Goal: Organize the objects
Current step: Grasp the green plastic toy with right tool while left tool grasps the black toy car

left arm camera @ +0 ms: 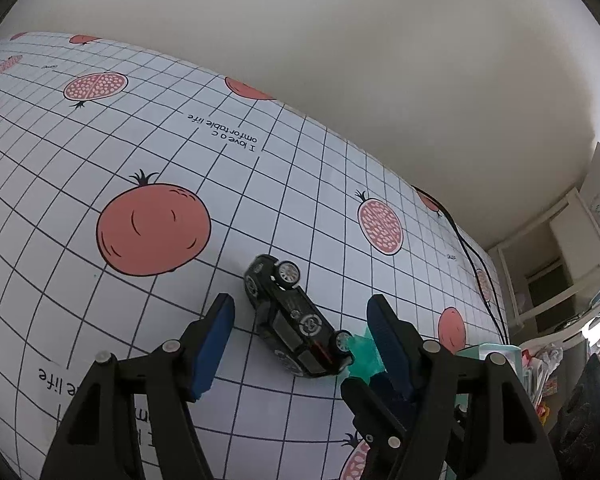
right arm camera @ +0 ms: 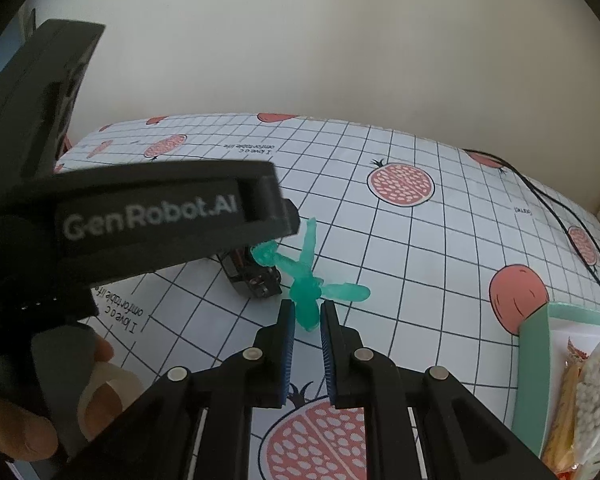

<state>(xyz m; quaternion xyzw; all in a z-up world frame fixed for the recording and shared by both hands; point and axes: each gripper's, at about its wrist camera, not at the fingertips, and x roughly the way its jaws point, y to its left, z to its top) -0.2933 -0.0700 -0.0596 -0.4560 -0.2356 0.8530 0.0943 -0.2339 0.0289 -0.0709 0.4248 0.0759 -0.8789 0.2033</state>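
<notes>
Right wrist view: right tool point(right arm camera: 305, 314), narrowly open, straddles the green toy's point(right arm camera: 306, 286) near limb; left tool point(left arm camera: 300, 326), wide open and empty, flanks the black car point(left arm camera: 296, 316).

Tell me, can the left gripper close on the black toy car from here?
Probably yes. The left gripper is open with the black toy car lying on its side between the fingers; only the green toy crowds one end.
</notes>
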